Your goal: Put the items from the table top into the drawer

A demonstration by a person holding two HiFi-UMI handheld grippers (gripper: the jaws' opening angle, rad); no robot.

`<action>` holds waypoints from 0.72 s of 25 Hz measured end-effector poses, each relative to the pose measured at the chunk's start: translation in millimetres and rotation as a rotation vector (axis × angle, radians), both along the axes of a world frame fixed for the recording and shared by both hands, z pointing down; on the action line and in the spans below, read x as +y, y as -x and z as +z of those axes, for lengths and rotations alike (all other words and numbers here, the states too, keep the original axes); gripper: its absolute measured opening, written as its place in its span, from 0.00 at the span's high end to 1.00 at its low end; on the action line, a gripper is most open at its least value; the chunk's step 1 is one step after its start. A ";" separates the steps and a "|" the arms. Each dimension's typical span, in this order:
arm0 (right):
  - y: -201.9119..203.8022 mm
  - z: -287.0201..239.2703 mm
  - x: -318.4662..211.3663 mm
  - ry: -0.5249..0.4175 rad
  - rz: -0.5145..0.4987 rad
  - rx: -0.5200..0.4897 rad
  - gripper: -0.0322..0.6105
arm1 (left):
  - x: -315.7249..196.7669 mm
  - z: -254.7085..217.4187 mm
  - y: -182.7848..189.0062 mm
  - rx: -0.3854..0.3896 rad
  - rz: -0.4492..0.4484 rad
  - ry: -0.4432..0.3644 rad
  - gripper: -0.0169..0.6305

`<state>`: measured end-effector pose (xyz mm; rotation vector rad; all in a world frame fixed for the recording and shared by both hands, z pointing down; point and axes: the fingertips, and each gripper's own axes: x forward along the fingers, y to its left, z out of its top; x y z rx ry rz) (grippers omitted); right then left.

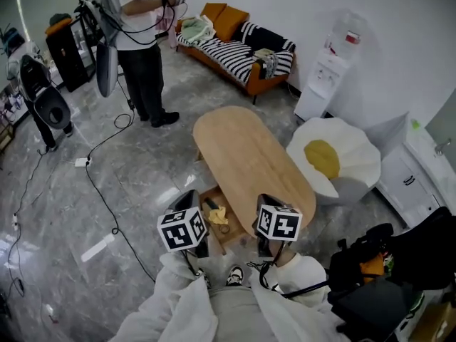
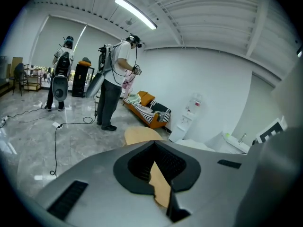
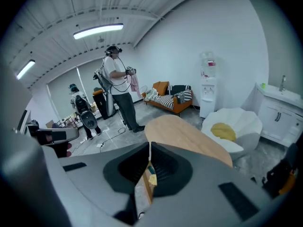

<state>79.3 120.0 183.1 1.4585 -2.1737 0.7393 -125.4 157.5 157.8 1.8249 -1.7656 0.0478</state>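
The table [image 1: 249, 155] top is bare. I see nothing left on it to pick up. The things are down in the drawer [image 1: 234, 241], which is pulled out from under the near end of the table. A yellow thing [image 1: 218, 215] lies in it with a few small dark bits I cannot name.

The left gripper [image 1: 191, 193] is just left of the drawer, and the right gripper [image 1: 265, 199] is just right of it. So the drawer sits between them, lower down and a bit in front. Both look about as near. The right gripper view looks down into the drawer through its own thin gap.

Both grippers have their jaws together and hold nothing.

The table runs long, away from the person. The drawer slides along that same line. I think the job left is to push the drawer in, straight ahead and under the table.
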 end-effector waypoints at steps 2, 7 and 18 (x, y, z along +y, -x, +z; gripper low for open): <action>3.2 -5.0 2.8 -0.010 0.018 0.004 0.84 | 0.3 0.3 2.4 -0.004 0.024 0.011 0.97; -5.1 0.5 13.0 -0.004 0.048 0.035 0.85 | 3.4 2.4 -5.4 -0.021 0.076 0.030 0.97; -3.3 -5.2 21.2 -0.022 0.041 0.063 0.85 | 9.2 -2.0 -10.8 -0.027 0.104 0.027 0.97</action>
